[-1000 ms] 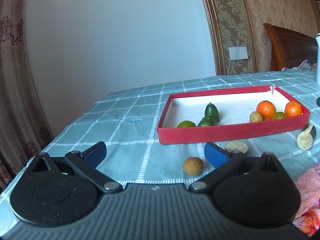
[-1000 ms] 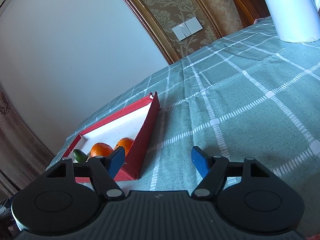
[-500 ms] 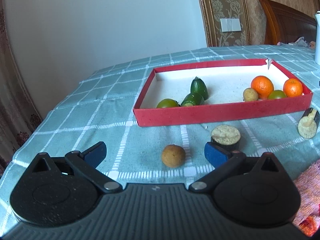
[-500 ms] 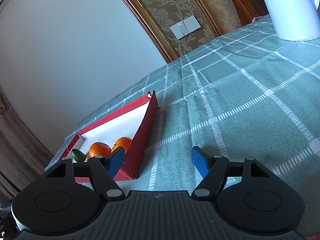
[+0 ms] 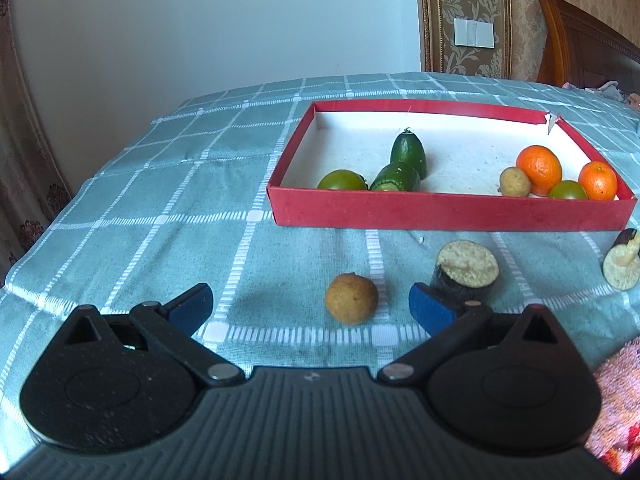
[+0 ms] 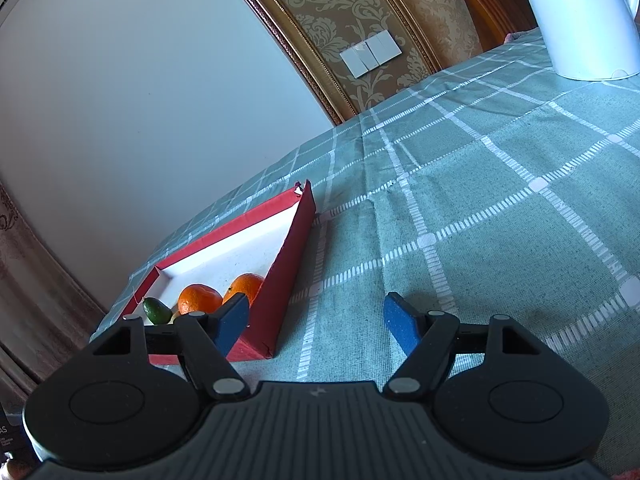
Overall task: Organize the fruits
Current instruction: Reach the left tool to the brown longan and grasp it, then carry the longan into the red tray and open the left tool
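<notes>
A red tray (image 5: pixel 440 212) with a white floor holds two oranges (image 5: pixel 538 169), green fruits (image 5: pixel 341 180), cucumber pieces (image 5: pixel 408 153) and a small tan fruit (image 5: pixel 514 181). On the cloth in front of it lie a brown round fruit (image 5: pixel 351 298) and two cut eggplant pieces (image 5: pixel 466 268). My left gripper (image 5: pixel 310 306) is open and empty; the brown fruit lies between its fingertips, right of centre. My right gripper (image 6: pixel 314 322) is open and empty, by the tray's right corner (image 6: pixel 280 280), where the oranges (image 6: pixel 199 299) show.
A green checked tablecloth (image 5: pixel 160 200) covers the table; its left edge drops off near a curtain. A white kettle (image 6: pixel 576 16) stands at the far right. A pink cloth (image 5: pixel 620 392) lies at the near right. A second eggplant piece (image 5: pixel 622 264) lies right of the tray.
My left gripper has moved forward and tilted down, so the brown fruit now lies between its fingertips. The right gripper has barely shifted.
</notes>
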A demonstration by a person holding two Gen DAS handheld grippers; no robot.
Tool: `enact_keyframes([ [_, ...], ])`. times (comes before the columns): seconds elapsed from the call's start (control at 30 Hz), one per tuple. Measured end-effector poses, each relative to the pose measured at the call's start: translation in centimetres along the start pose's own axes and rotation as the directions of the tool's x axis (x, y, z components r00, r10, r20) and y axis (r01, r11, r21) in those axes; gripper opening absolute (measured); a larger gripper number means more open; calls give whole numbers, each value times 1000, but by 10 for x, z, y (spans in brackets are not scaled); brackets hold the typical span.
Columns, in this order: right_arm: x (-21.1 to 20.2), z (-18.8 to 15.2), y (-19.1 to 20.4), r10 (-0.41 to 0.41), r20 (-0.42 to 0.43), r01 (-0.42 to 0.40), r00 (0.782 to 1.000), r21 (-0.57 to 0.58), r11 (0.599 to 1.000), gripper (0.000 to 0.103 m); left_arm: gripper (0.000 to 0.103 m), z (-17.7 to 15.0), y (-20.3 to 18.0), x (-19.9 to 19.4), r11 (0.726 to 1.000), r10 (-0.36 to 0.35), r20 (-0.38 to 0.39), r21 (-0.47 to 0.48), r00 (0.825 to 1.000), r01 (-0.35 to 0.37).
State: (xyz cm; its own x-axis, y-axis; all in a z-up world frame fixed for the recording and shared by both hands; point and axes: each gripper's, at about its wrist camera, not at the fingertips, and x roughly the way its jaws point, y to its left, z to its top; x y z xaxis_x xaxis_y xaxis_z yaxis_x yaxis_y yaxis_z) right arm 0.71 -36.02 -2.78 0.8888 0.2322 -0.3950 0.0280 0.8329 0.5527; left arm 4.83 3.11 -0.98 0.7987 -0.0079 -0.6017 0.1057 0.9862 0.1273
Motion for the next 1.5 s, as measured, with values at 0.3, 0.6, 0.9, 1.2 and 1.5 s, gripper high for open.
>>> enact_keyframes([
  [0.3,0,0,-1,-7,3,7,1000,4,1000,74,93,0,-2,-2,1000,-14,14,-12,1000,14],
  [0.6,1,0,-1,-11,5,11,1000,6,1000,74,72,-4,-7,-8,998,-59,43,13,997,58],
  [0.9,0,0,-1,-15,7,15,1000,7,1000,74,33,-8,-13,-15,992,-120,68,46,990,117],
  [1.2,0,0,-1,-15,8,15,1000,9,1000,74,25,-11,-8,-18,993,-118,81,27,990,116],
  [1.5,0,0,-1,-15,9,15,1000,8,1000,74,25,-13,-6,-32,994,-104,106,28,989,102],
])
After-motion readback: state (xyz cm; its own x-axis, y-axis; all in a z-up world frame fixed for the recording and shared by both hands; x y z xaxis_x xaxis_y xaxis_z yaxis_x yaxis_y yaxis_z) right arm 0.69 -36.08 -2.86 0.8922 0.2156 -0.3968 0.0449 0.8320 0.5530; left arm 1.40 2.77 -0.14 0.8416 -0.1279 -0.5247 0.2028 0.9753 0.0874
